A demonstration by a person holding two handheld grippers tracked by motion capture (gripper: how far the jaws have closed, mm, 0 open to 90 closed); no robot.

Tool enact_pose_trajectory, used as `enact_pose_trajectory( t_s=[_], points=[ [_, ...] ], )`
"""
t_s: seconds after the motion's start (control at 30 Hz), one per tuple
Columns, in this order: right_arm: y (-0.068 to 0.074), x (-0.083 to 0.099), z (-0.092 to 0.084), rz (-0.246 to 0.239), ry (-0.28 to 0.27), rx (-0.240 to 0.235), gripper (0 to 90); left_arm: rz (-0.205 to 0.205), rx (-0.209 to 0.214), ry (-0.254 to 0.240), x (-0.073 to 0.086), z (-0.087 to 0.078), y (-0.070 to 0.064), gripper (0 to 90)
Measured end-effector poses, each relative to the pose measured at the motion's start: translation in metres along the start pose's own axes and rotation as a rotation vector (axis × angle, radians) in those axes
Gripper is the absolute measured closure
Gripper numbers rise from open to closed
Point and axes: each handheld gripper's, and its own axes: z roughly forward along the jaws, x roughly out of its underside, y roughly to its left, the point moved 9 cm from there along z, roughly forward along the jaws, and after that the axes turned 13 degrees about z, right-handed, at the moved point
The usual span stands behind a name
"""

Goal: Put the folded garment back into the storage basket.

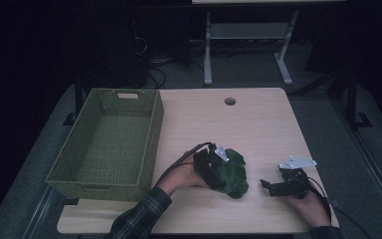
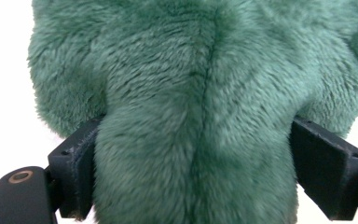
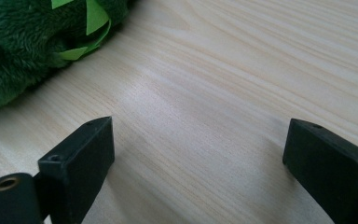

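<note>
- The left gripper (image 1: 218,172) sits near the front middle of the table (image 1: 258,124), its jaws clamped on a green plush toy (image 1: 232,172).
- In the left gripper view the plush toy (image 2: 200,107) bulges between the two black jaws, which press into its fur from either side; a seam runs down the middle of the fur.
- The toy lies on the table, just right of the left hand (image 1: 184,177), and well apart from the basket (image 1: 104,144).
- The right gripper (image 1: 267,185) rests low over the table's front right, near the toy but not touching it, held by the right hand (image 1: 308,206).
- In the right gripper view its jaws stand wide apart with bare wood (image 3: 205,107) between them, and the toy (image 3: 14,51) shows at the upper left with light green felt pieces (image 3: 86,28) on it.
- The green woven basket stands on the table's left side, its long side running front to back.
- A round hole (image 1: 230,101) is in the tabletop near the far edge.
</note>
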Motion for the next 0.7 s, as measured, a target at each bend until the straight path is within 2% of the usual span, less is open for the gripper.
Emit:
enact_pose_trajectory(
  t_s=[0.27,0.37,0.43,0.53,0.7],
  points=[
    [-0.0003,-0.0004,0.0003,0.002,-0.002,0.002,8.7,-0.001,-0.01,0.026,0.0003,0.0046,-0.0022,12.3],
    [-0.0003,-0.0004,0.0003,0.002,-0.002,0.002,8.7,0.004,-0.014,0.039,-0.0002,0.0041,-0.0027,15.0],
    [-0.0003,-0.0004,0.0003,0.002,-0.002,0.002,8.7,0.005,-0.011,0.041,-0.0008,0.0018,-0.0035,20.7],
    [-0.0003,-0.0004,0.0003,0.002,-0.002,0.002,8.7,0.005,0.004,0.046,-0.0016,-0.0018,-0.0057,38.1],
    [-0.0003,-0.0004,0.0003,0.002,-0.002,0.002,8.7,-0.004,0.035,0.043,-0.0017,-0.0043,-0.0066,53.6]
  ],
)
